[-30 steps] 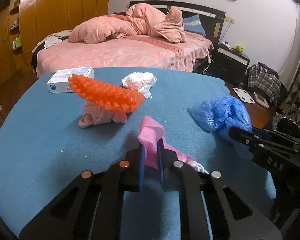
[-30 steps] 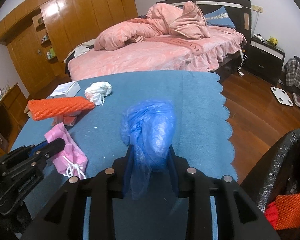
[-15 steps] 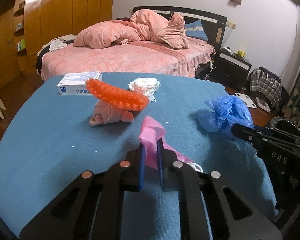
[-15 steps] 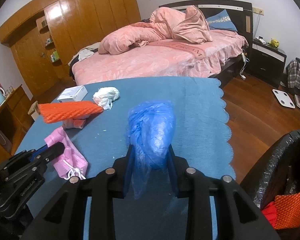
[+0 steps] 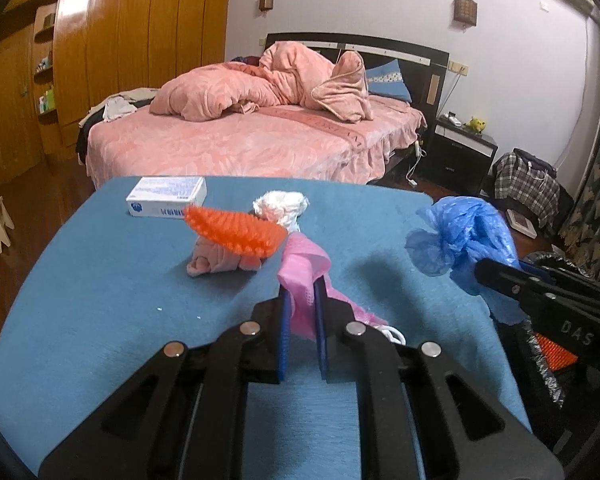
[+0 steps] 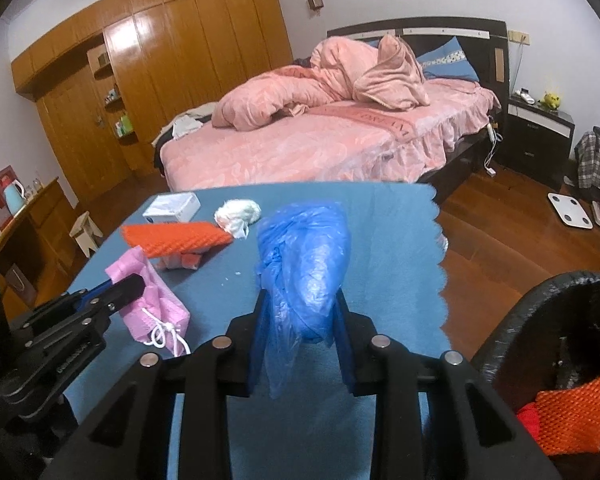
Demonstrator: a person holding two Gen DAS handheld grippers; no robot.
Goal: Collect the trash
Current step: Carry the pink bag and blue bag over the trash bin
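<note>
My left gripper (image 5: 301, 300) is shut on a pink drawstring bag (image 5: 302, 268), held above the blue table (image 5: 100, 300); the bag also shows in the right wrist view (image 6: 156, 300). My right gripper (image 6: 302, 312) is shut on a crumpled blue plastic bag (image 6: 304, 252), lifted above the table's right side; it also shows in the left wrist view (image 5: 460, 240). An orange foam net (image 5: 236, 232) lies over a pink cloth lump (image 5: 212, 260). A white tissue wad (image 5: 282, 206) sits behind it. A black-lined bin (image 6: 540, 320) at the lower right holds orange netting (image 6: 576, 412).
A white box (image 5: 166, 196) lies at the table's far left. A pink bed (image 5: 252, 140) stands beyond the table. A black nightstand (image 5: 460, 152), a plaid bag (image 5: 528, 184) and a scale (image 6: 570, 210) are on the wooden floor to the right.
Both grippers have risen with their loads, the pink bag and the blue bag now higher above the table. Both stay shut.
</note>
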